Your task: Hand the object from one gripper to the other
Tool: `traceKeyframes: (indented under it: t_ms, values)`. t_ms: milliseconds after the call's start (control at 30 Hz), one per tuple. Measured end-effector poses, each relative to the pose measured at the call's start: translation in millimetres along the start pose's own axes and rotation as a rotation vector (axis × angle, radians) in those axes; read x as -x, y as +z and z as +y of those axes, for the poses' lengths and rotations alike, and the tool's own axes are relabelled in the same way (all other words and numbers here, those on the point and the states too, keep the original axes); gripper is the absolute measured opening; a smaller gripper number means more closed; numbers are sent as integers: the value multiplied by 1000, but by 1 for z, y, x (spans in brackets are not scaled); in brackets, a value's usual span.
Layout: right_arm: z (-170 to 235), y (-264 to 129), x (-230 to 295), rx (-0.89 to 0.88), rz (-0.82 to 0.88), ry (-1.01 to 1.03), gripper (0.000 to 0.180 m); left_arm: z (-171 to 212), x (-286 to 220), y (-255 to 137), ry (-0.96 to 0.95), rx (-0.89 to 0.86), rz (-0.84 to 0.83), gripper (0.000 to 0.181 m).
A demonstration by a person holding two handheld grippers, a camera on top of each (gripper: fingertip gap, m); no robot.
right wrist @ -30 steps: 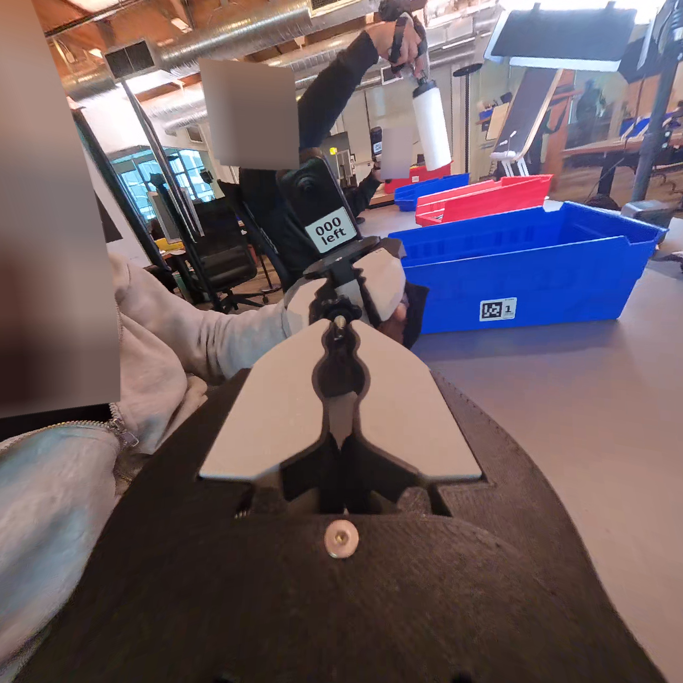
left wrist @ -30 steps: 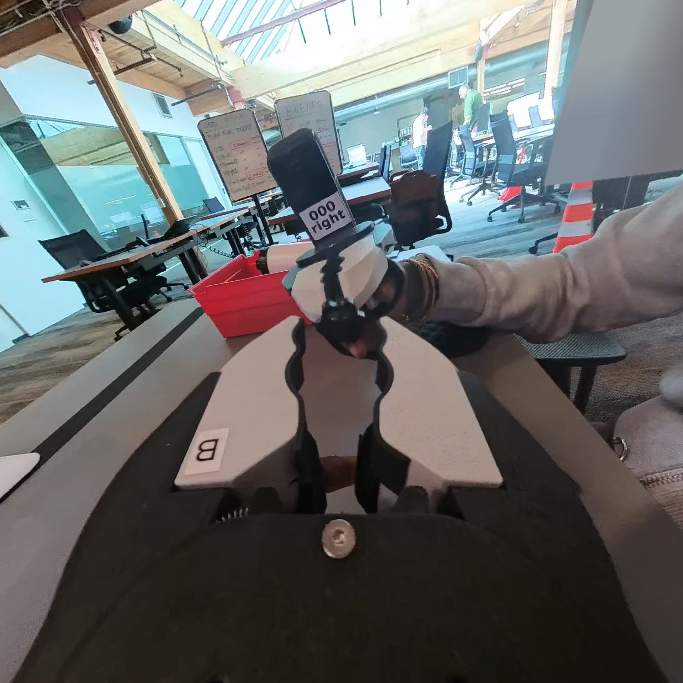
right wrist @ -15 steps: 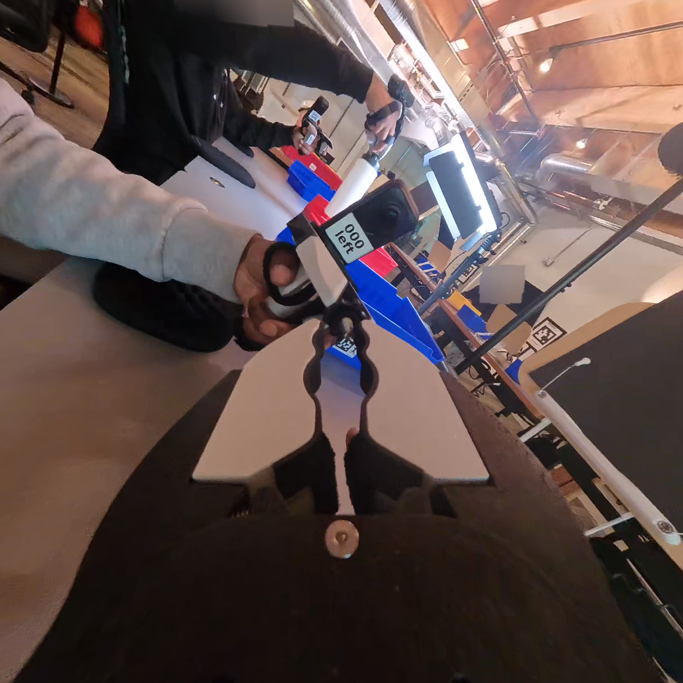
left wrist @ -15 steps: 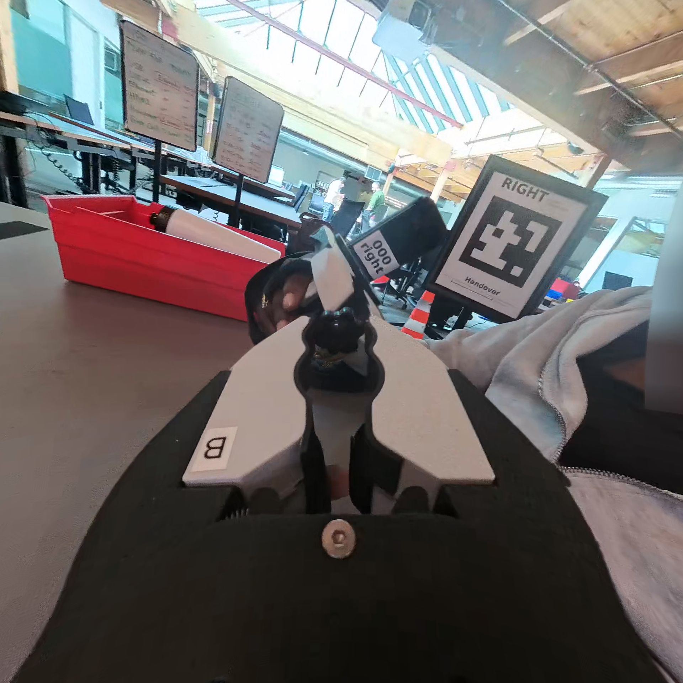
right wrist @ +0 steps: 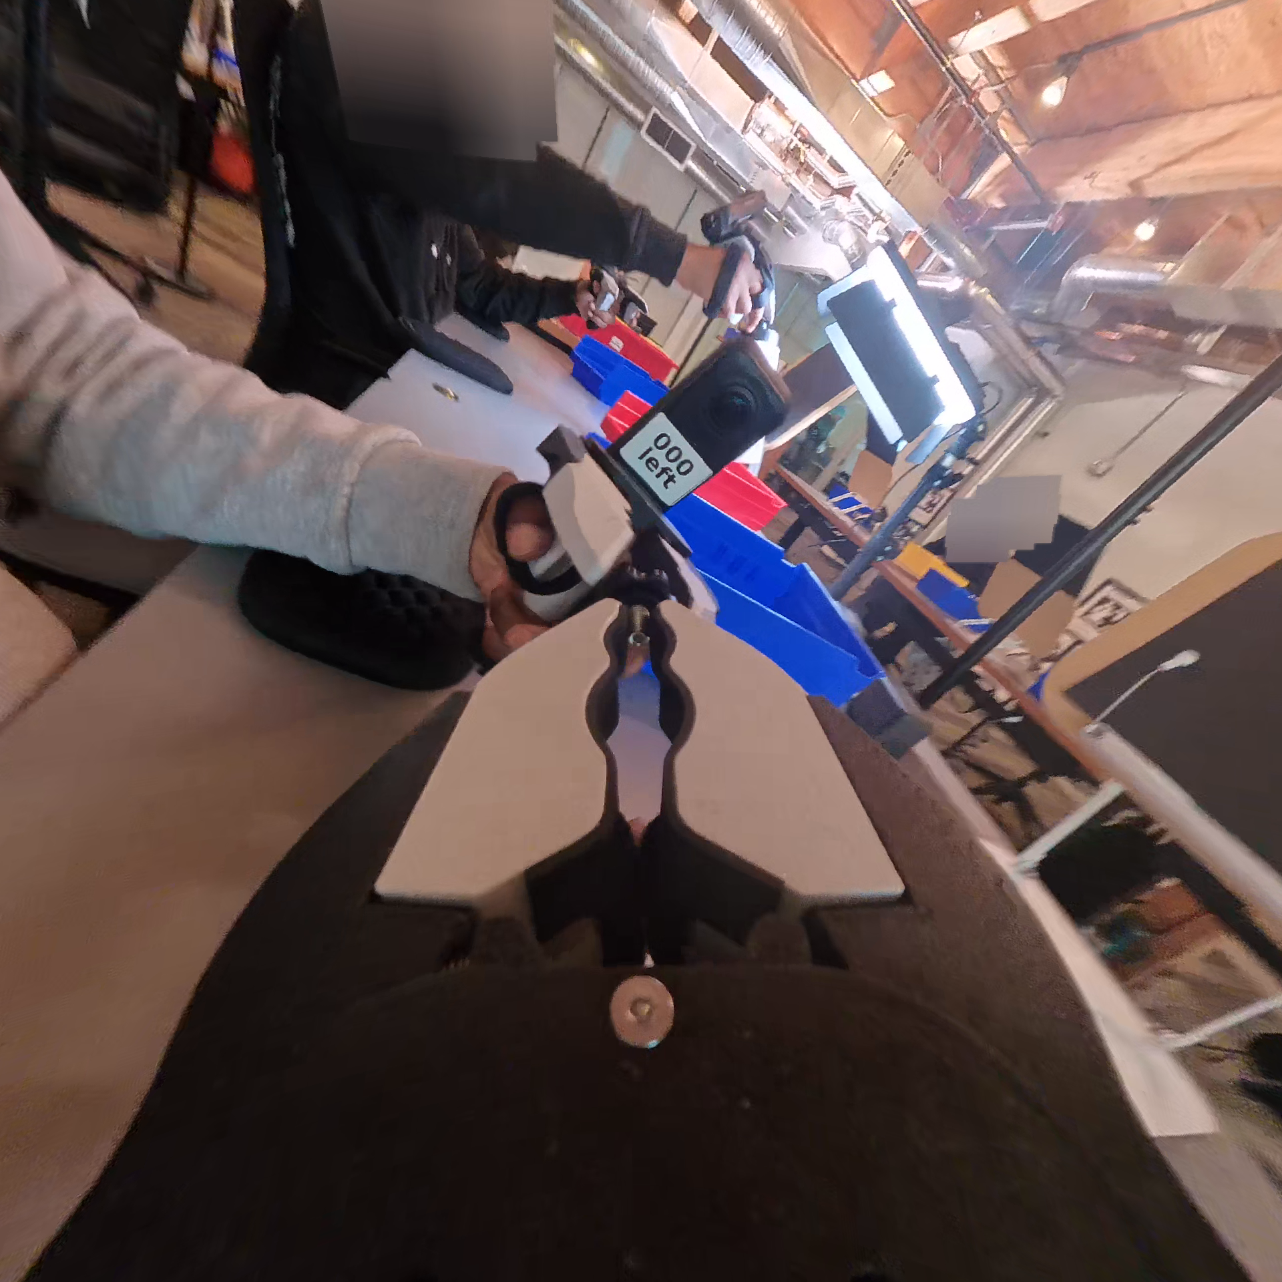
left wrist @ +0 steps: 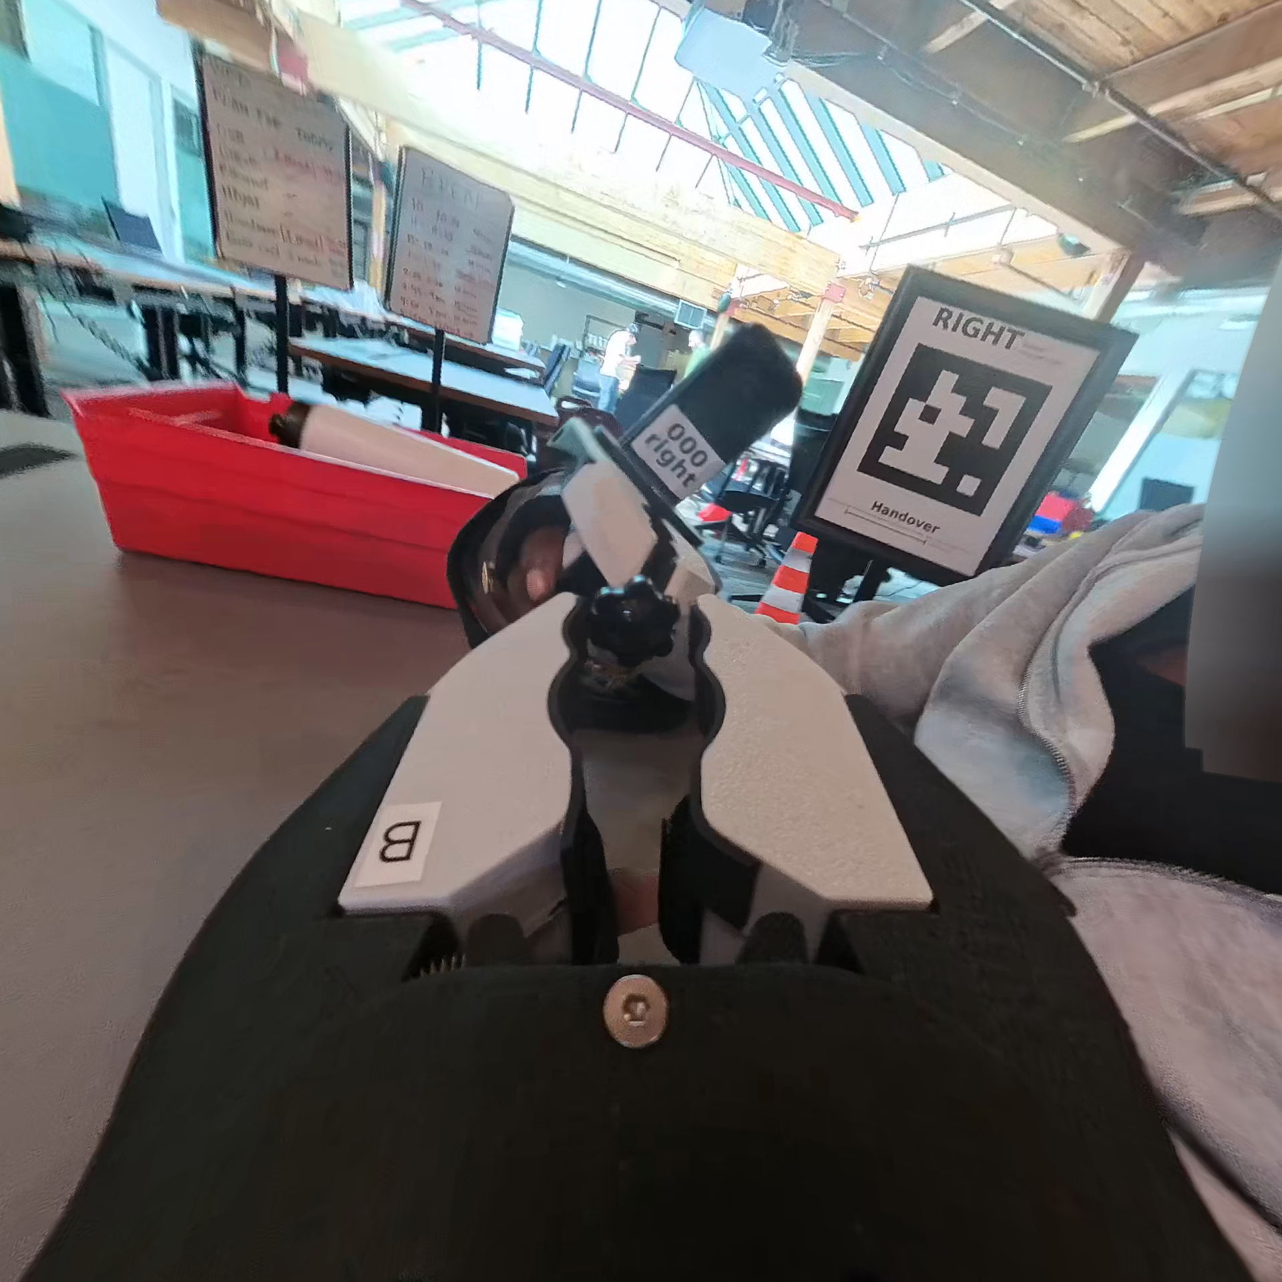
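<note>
The object is a small black star knob point(left wrist: 631, 619) with a metal screw stem point(right wrist: 637, 635). My left gripper point(left wrist: 635, 610) is closed around the knob, which sits in the round notch near its fingertips, above the grey table point(left wrist: 139, 728). My right gripper point(right wrist: 636, 614) faces it tip to tip. Its jaws stand slightly apart, with only the screw end between the tips and a gap on each side. Its notch is empty. Each view shows the other gripper's body close ahead, the right one point(left wrist: 617, 520) and the left one point(right wrist: 590, 534).
A red bin point(left wrist: 243, 506) holding a white bottle point(left wrist: 395, 447) stands at the back left. A framed marker sign point(left wrist: 957, 423) stands to the right. A blue bin point(right wrist: 770, 603) and a black pad point(right wrist: 361, 624) lie behind the left gripper. Another person point(right wrist: 416, 229) works beyond.
One second ago the right gripper was shut on the knob and the left was open. The left has closed on it, the right has loosened, and both have swung round.
</note>
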State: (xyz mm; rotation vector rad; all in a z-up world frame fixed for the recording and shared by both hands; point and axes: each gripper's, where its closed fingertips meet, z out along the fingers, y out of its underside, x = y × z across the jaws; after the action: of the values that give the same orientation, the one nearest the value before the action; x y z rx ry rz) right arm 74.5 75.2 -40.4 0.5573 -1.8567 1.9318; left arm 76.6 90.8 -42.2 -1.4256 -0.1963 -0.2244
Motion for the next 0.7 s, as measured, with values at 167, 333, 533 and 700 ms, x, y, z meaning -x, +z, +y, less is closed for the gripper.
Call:
traceKeyframes:
  t_ms: [167, 333, 533, 700]
  values:
    - [0, -2, -7, -61, -78, 359, 6, -2, 1, 3, 386, 21, -132, 46]
    - [-1, -4, -8, -119, -188, 700, 5, 3, 9, 5, 570, 88, -225, 33]
    - [1, -2, -6, -98, -183, 659, 6, 4, 10, 3, 417, 95, -190, 23]
    - [-5, -4, -7, -86, -48, 266, 17, -1, 6, -1, 109, 21, -82, 23]
